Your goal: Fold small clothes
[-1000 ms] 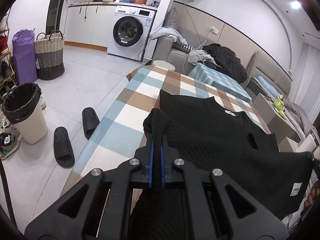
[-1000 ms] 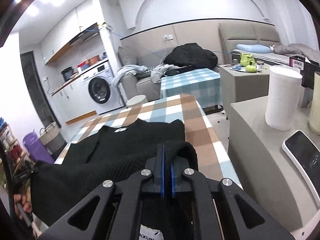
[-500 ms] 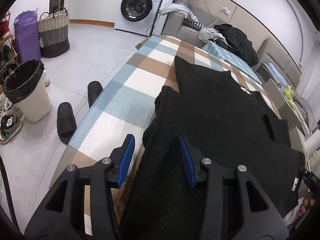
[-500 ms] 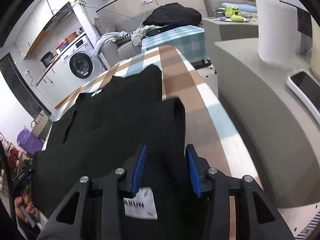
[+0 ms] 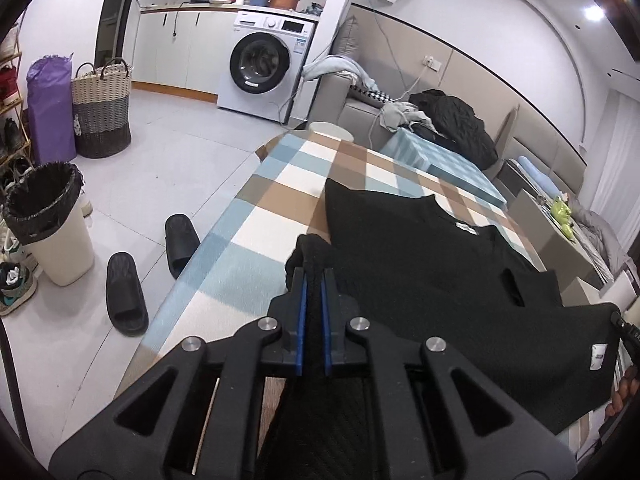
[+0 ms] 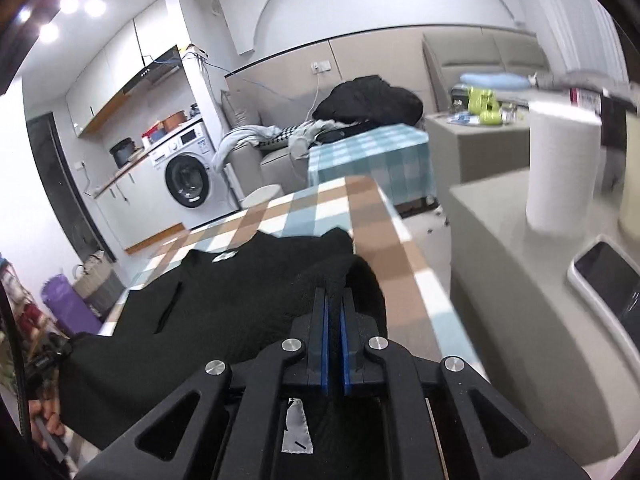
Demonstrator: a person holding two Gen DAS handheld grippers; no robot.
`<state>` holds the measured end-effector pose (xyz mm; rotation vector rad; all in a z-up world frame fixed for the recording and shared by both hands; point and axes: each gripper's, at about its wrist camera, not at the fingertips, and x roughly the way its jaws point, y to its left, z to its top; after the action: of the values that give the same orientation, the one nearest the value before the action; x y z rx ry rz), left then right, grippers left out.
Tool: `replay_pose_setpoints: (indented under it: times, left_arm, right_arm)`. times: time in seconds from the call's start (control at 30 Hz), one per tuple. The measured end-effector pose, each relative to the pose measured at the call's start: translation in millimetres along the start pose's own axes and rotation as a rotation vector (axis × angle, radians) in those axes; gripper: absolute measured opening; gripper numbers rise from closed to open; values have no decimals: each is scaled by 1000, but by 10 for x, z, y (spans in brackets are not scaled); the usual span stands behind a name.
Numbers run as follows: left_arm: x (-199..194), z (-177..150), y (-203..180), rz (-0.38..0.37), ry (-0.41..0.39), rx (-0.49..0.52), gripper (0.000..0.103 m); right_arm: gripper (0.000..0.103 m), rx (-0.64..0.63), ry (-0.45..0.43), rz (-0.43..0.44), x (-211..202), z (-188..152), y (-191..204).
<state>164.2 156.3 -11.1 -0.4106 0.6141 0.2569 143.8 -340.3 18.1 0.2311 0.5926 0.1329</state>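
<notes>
You're early in the fold, as I read it. The black knit top (image 5: pixel 420 264) lies mostly flat on the checked bench (image 5: pixel 256 240), collar end toward the far side, with the near hem edge lifted off the cloth. Your left gripper (image 5: pixel 314 300) has its jaws clenched on a bunched corner of that hem, fabric pinched between the blue pads (image 5: pixel 303 320). Your right gripper (image 6: pixel 334 312) does the same on the opposite corner, jaws clamped on a hump of knit, pads (image 6: pixel 325 344) nearly together with cloth between them. So both near corners are secured and raised; no crease across the body shows yet, and the sleeves can't be told apart from the body in either view. My guess at what's left: carry the hem over toward the collar, lay it down, release, then a second fold to finish. Only this one garment is on the bench; the dark heap on the sofa (image 5: pixel 452 128) beyond may or may not be part of the job. On labels: a white neck tag (image 5: pixel 466 228) sits at the collar, print too small to read. A white side tag (image 5: pixel 598 356) hangs by the far hem corner in the left view, also unreadable. A care tag (image 6: pixel 296 428) shows under the right gripper, with one dark stroke and no legible text. The washing machine (image 5: pixel 264 64) carries a panel and door sticker, neither readable.
</notes>
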Motion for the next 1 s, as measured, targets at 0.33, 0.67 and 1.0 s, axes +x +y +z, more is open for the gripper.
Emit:
replay_pose_setpoints:
  times: [0.33, 0.67, 1.0]
  left_arm:
    - [345, -136, 69, 56, 153, -10, 45]
    - [585, -263, -74, 19, 226, 33, 48]
    - [605, -282, -172, 9, 220, 113, 23]
  right_arm:
    - [43, 91, 217, -75, 457, -233, -190]
    - [52, 147, 327, 6, 436, -466, -285]
    - [40, 26, 339, -18, 500, -550, -64]
